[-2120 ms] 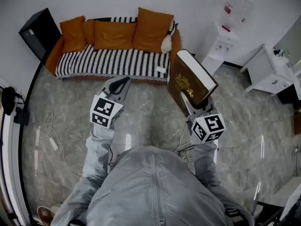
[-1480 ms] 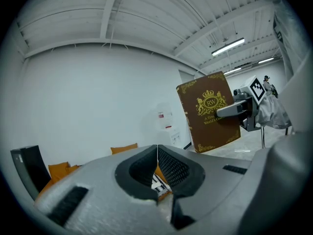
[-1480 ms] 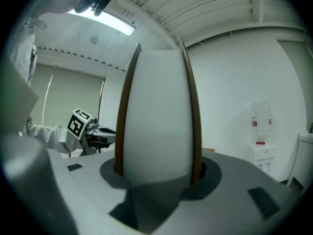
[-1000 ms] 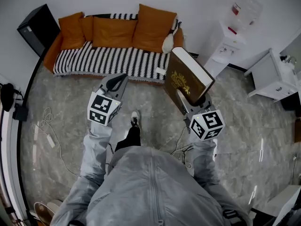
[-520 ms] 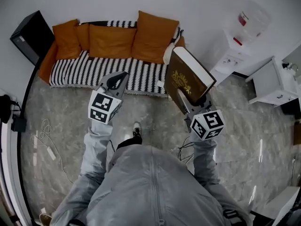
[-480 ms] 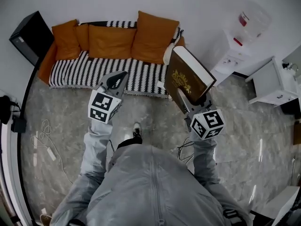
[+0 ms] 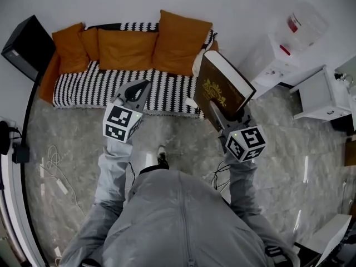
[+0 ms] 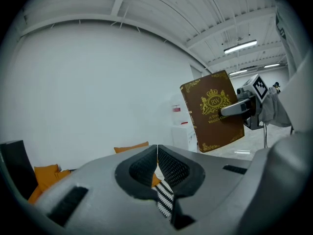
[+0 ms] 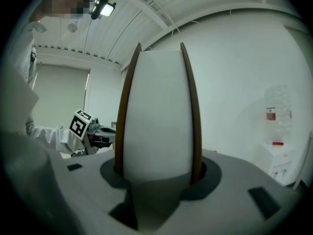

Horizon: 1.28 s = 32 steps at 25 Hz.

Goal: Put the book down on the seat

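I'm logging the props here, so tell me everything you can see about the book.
The book is a thick brown hardcover with a gold crest on its cover and pale page edges. It is closed and stands roughly upright, clamped at its lower edge by the right claw. It is in the air, short of the striped sofa seat; nothing else touches it.

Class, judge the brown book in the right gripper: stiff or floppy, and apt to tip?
Probably stiff: the book shows flat covers though the right gripper clamps only one edge. Thick, so likely heavy; stood upright it may tip.
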{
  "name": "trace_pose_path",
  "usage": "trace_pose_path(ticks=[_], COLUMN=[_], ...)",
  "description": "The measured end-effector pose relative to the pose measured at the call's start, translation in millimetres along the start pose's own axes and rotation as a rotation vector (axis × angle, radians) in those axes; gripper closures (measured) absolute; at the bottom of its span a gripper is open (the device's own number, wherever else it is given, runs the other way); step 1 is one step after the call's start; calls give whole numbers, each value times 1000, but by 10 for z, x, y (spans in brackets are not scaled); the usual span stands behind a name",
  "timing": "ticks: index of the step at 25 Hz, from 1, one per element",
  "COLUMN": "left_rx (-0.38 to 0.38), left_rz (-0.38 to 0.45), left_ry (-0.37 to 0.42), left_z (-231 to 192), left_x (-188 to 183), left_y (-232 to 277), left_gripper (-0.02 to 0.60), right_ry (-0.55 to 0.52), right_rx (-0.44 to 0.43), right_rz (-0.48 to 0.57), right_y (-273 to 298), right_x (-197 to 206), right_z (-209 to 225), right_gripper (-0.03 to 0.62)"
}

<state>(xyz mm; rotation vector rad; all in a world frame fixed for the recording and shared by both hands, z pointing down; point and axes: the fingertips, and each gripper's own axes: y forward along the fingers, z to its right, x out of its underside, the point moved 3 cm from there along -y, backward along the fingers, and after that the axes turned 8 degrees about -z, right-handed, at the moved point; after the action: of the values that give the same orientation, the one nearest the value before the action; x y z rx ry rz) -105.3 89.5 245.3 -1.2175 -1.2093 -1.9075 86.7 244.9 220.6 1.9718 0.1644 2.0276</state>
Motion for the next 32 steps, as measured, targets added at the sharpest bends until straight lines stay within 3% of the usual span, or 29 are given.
trace_pose_path(ticks=[16, 20, 26, 32], left_rx=[51, 55, 71, 72], left_rz=[-28, -34, -68, -121], left_ry=[-26, -62, -71, -166], left_z=[-743, -965, -1030, -1166], left_x=[254, 336, 487, 770], left_y=[549, 658, 853, 1147], left_gripper=[554, 554, 554, 554], right_ry=[31, 40, 105, 157], right_rx=[-1, -9, -22, -82], right_rz=[-67, -94, -168, -243], right_y=[945, 1172, 1470, 1913], right_x=[-17, 1, 178, 400], right_z=[147, 166, 388, 685], right_gripper=[362, 362, 362, 362])
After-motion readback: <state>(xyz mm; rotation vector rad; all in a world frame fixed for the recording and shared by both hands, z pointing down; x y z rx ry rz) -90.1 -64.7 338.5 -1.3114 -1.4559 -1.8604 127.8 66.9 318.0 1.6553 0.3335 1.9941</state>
